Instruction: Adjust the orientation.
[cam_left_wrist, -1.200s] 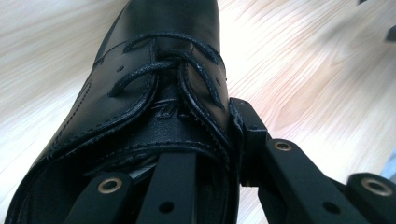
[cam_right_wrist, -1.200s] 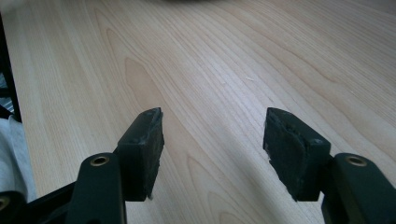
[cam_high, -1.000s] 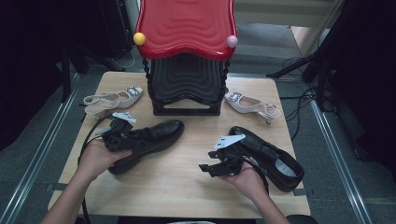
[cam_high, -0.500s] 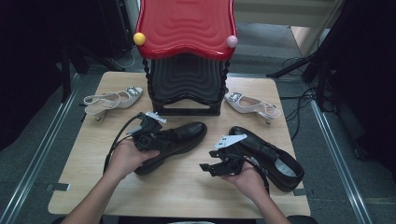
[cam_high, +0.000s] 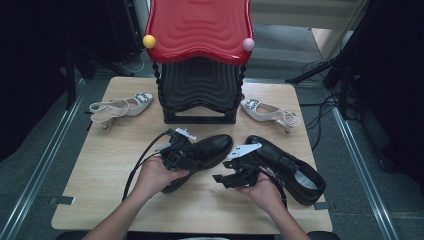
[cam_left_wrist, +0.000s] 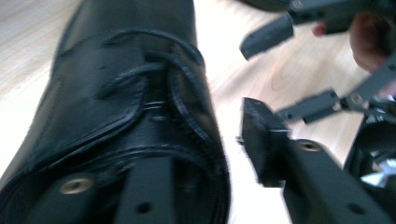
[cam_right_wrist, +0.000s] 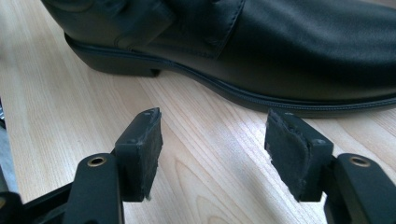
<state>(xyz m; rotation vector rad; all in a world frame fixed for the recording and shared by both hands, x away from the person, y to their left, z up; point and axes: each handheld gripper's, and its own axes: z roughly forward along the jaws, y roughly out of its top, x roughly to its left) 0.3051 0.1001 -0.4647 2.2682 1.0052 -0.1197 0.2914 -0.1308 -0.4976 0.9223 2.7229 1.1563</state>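
Pale wood grain covers the table (cam_high: 105, 165), which is flanked by grey floor and dark cables on both sides. At the far left of the tabletop a light slingback heel (cam_high: 120, 106) is laid on its side. Behind the centre a black stand with a wavy red top (cam_high: 199, 30) is set, a yellow ball and a pink ball fixed at its front corners.

Left of centre, the left gripper (cam_high: 181, 151) is held by the left hand (cam_high: 154, 175) at the heel end of a black lace-up shoe (cam_high: 207, 149), whose toe is pointed away and to the right. In the left gripper view one jaw is seen inside the shoe's opening and the other outside, beside the collar, with bare table showing between that outer jaw and the leather; the jaws are thus set astride the shoe's collar, but whether they are actually pressed onto it cannot be told.

Just to the right, the right gripper (cam_high: 235, 176) is held low over the table by the right hand (cam_high: 264, 191), its fingers spread apart and gripping nothing. In the right gripper view the first shoe's sole is seen just beyond the open pads. A second black shoe (cam_high: 287, 167) is lain at the right, touching that hand. At the far right back a second light heel (cam_high: 270, 111) is placed.
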